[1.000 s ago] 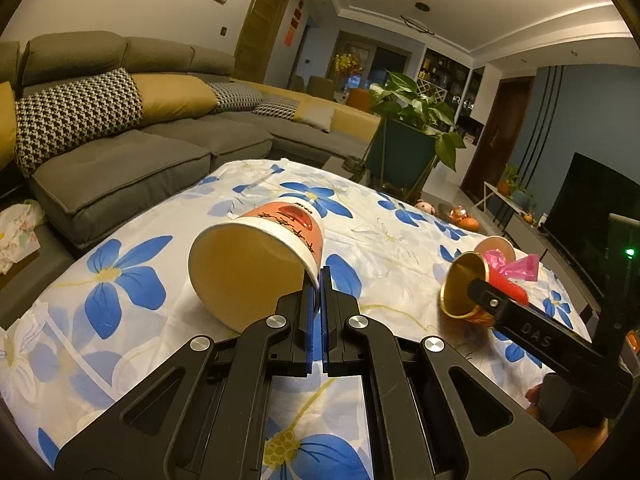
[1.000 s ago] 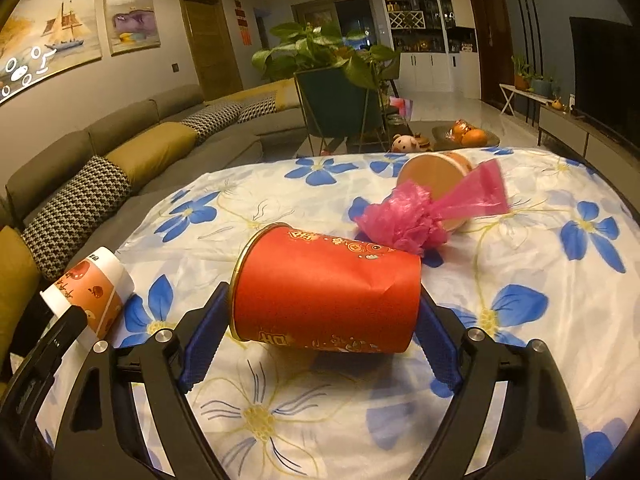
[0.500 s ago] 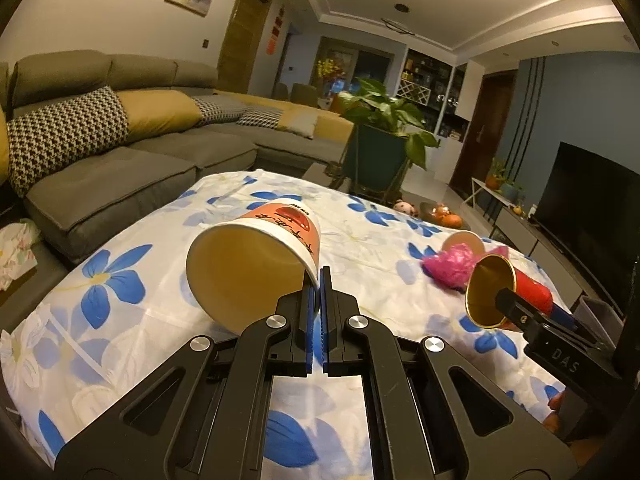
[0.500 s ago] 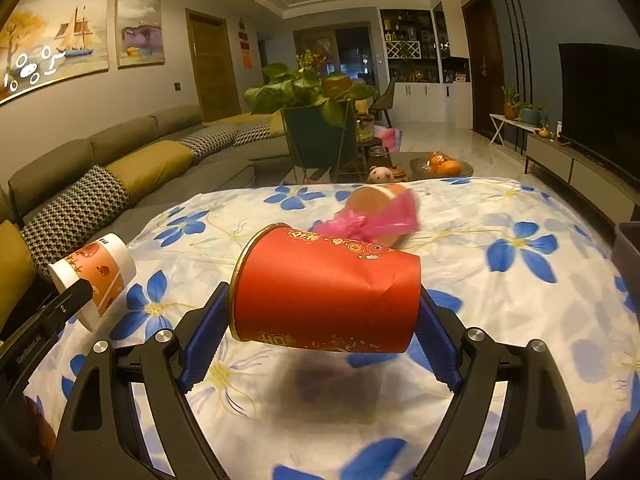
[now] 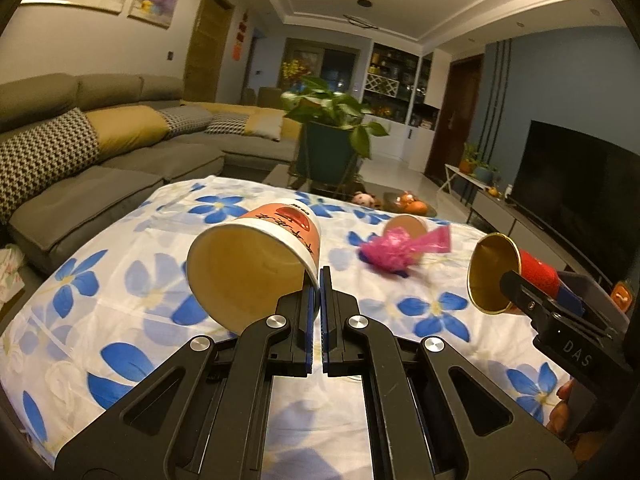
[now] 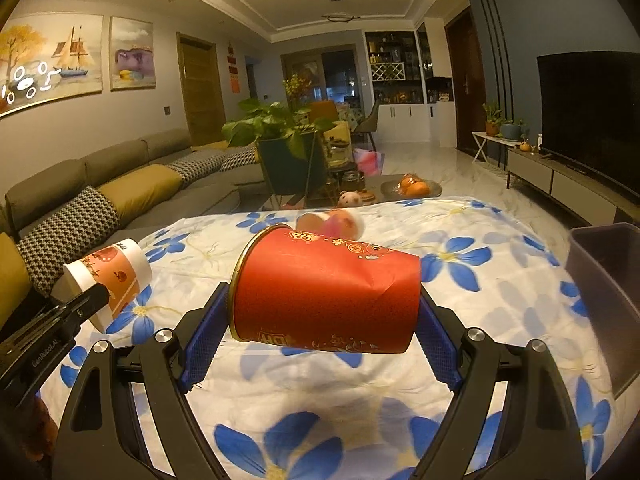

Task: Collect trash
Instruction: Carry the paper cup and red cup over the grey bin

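Note:
My left gripper (image 5: 317,280) is shut on the rim of an orange-and-white paper cup (image 5: 256,256), held tilted above the table; the cup also shows in the right wrist view (image 6: 108,276). My right gripper (image 6: 324,312) is shut on a red paper cup (image 6: 324,292) held sideways by its two ends; this cup also shows in the left wrist view (image 5: 516,276). A pink plastic bag (image 5: 396,250) lies against another paper cup (image 5: 408,226) on the flowered tablecloth (image 5: 132,280), beyond both grippers.
A dark bin (image 6: 604,288) stands at the table's right edge. A grey sofa (image 5: 100,160) runs along the left. A potted plant (image 5: 332,140) stands past the table's far end, and a TV (image 5: 580,184) on the right.
Both grippers have risen and pulled back with their cups held. The view has swung so the bin now shows at the right; the pink bag looks farther away.

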`<state>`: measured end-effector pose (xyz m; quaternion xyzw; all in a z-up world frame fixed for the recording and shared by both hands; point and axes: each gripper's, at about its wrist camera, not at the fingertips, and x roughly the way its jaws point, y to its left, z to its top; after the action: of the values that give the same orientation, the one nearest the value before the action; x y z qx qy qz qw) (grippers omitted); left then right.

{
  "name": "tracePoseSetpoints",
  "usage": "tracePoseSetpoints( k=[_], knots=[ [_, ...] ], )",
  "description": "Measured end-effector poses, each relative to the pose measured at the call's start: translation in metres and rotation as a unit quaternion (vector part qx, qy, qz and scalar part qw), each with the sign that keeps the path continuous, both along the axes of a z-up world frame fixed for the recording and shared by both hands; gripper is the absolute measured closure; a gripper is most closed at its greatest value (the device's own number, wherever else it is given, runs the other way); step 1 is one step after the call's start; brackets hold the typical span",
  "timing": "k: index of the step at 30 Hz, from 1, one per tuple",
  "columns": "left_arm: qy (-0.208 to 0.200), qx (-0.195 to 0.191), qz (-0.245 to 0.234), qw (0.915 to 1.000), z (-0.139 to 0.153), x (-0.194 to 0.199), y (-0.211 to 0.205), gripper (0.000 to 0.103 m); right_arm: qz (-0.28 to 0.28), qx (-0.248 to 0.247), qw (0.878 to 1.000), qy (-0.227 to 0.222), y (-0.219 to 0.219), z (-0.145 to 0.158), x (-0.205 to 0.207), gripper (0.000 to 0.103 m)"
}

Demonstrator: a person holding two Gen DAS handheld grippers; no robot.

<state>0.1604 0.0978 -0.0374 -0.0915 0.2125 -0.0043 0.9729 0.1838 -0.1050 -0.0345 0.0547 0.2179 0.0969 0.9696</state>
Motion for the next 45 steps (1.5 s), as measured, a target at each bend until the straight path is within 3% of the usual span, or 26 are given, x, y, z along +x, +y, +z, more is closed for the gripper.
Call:
tracePoseSetpoints(
  k=[26,45],
  knots=[
    [-0.005,0.026,-0.108,0.9938,0.01,0.014,-0.13,0.101,-0.073,0.009,0.997,-0.027,-0.114,0.009,-0.036,0.02],
    [-0.03,0.047,-0.205,0.9771,0.022,0.034,-0.241,0.101,-0.156,-0.005,0.986,-0.053,-0.206,0.022,-0.047,0.02]
  ],
)
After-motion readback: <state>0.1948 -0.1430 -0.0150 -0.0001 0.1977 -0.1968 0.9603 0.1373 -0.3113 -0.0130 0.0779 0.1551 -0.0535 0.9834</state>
